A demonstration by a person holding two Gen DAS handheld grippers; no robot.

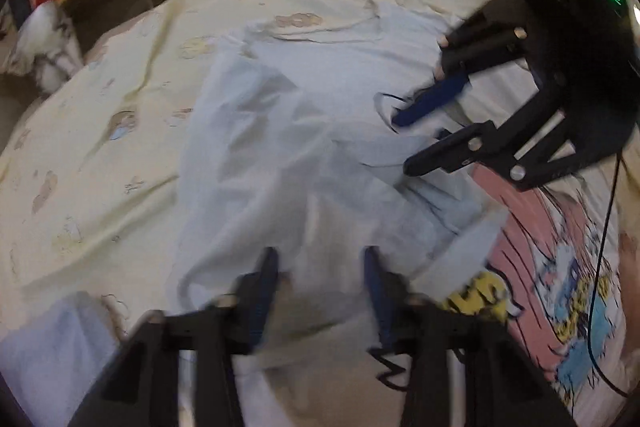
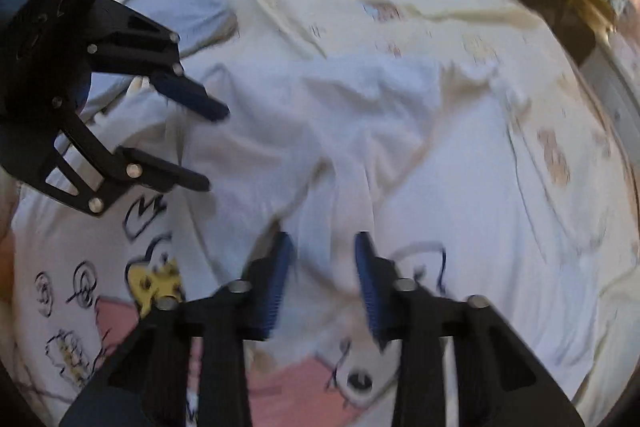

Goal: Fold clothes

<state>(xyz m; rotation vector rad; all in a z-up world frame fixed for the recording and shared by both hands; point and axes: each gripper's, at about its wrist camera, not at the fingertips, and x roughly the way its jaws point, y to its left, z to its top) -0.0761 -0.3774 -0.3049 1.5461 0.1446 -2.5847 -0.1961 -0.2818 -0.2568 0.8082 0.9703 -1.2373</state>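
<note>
Rumpled white T-shirt (image 1: pixel 304 131), orientation unclear

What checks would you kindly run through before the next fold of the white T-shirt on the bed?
1. White T-shirt lies on the bed sheet: ok.
2. Shirt spread flat: not ok, bunched and creased in the middle.
3. Left hand-held gripper open: ok, fingers apart over the cloth.
4. Right hand-held gripper open: ok, a ridge of cloth sits between its fingers.
5. Either gripper pinching fabric: cannot tell, the views are blurred.
6. Printed side with its cartoon faces up near the person: ok.
</note>
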